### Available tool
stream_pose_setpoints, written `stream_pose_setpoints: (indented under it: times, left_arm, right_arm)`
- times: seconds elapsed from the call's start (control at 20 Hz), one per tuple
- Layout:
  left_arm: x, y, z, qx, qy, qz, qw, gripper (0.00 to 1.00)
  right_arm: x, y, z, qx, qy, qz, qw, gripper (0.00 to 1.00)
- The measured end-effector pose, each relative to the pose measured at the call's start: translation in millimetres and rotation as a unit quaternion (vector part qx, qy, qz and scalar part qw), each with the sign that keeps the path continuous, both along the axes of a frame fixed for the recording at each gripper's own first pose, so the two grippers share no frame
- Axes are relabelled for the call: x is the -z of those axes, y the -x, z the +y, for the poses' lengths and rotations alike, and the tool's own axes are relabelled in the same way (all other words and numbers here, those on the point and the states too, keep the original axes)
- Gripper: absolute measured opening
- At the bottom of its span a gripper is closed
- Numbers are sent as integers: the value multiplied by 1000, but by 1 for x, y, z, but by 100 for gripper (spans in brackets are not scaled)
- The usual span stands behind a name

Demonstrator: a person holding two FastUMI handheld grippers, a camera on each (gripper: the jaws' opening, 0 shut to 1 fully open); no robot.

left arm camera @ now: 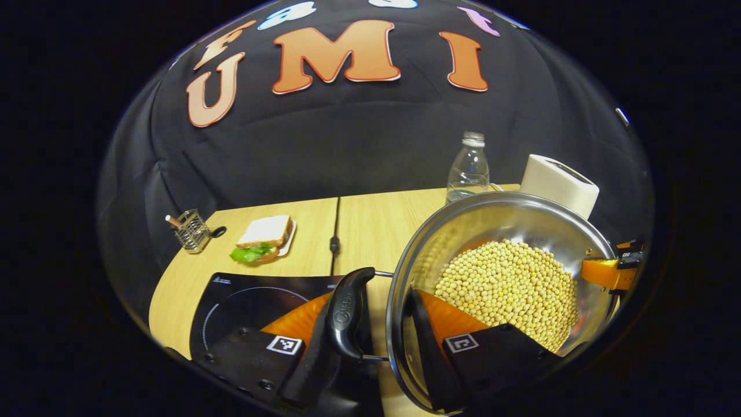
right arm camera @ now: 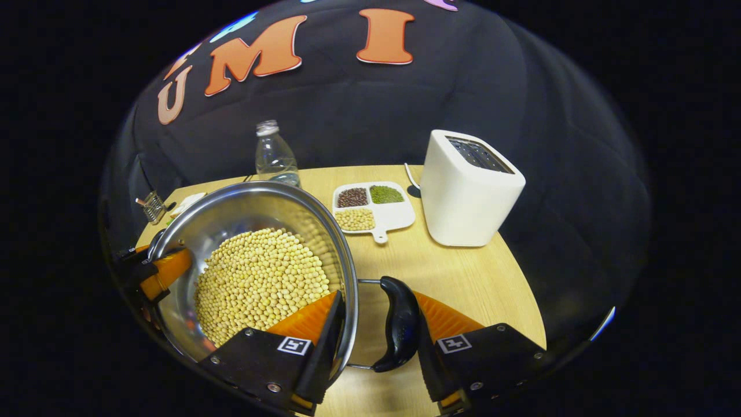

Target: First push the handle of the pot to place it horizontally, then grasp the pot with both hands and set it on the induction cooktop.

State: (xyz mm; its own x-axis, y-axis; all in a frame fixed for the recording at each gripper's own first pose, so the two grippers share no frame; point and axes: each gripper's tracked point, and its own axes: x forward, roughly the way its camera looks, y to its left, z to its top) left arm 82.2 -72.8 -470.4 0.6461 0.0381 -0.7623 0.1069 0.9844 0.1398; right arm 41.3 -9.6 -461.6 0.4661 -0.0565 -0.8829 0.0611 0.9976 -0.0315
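A steel pot (left arm camera: 492, 214) filled with soybeans (left arm camera: 509, 289) is held between both grippers by its two side handles. My left gripper (left arm camera: 373, 298) is shut on the black handle (left arm camera: 347, 313), one finger outside it and the other inside the pot wall. My right gripper (right arm camera: 379, 307) is shut the same way on the opposite black handle (right arm camera: 399, 324) of the pot (right arm camera: 243, 208). Each gripper's orange finger shows at the far rim in the other view. The black induction cooktop (left arm camera: 243, 301) lies just left of the pot. Whether the pot touches the table cannot be told.
On the wooden table (right arm camera: 463, 278) stand a white toaster (right arm camera: 469, 191), a clear bottle (right arm camera: 275, 153) and a divided tray of beans (right arm camera: 370, 208) behind the pot. A sandwich on a plate (left arm camera: 263, 237) and a wire holder (left arm camera: 191, 231) sit beyond the cooktop.
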Motion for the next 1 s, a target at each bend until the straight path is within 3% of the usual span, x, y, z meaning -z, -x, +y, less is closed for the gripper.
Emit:
stream_pose_setpoints:
  times: [0.15,0.2,0.5,0.55,0.6,0.7,0.75,0.8,0.85,1.0]
  left_arm:
    - [-23,7,28,-19,-5,-9,1000,75]
    - [-30,8,40,-25,-6,-12,1000,72]
    - [-61,20,101,-56,-12,-30,998,75]
    - [-65,23,110,-63,-13,-31,997,75]
    - [-67,26,118,-69,-13,-33,997,75]
    - [-77,31,137,-80,-15,-37,996,75]
    - [-82,31,146,-86,-14,-40,995,72]
    - [-84,33,153,-91,-15,-41,995,75]
    - [-87,34,159,-96,-17,-43,994,72]
    - [-98,41,186,-105,-29,-46,993,72]
  right_arm:
    - [-14,-1,28,-17,-9,-8,1000,65]
    - [-18,-1,38,-23,-13,-11,1000,60]
    - [-41,-4,97,-50,-31,-26,998,64]
    - [-44,-4,105,-55,-33,-28,998,60]
    - [-46,-4,114,-63,-33,-25,997,64]
    - [-52,-9,131,-73,-34,-37,996,65]
    - [-55,-8,140,-76,-37,-40,996,60]
    - [-57,-7,148,-79,-40,-40,995,64]
    - [-58,-7,157,-83,-44,-40,995,60]
    - [-57,-7,180,-92,-53,-40,994,65]
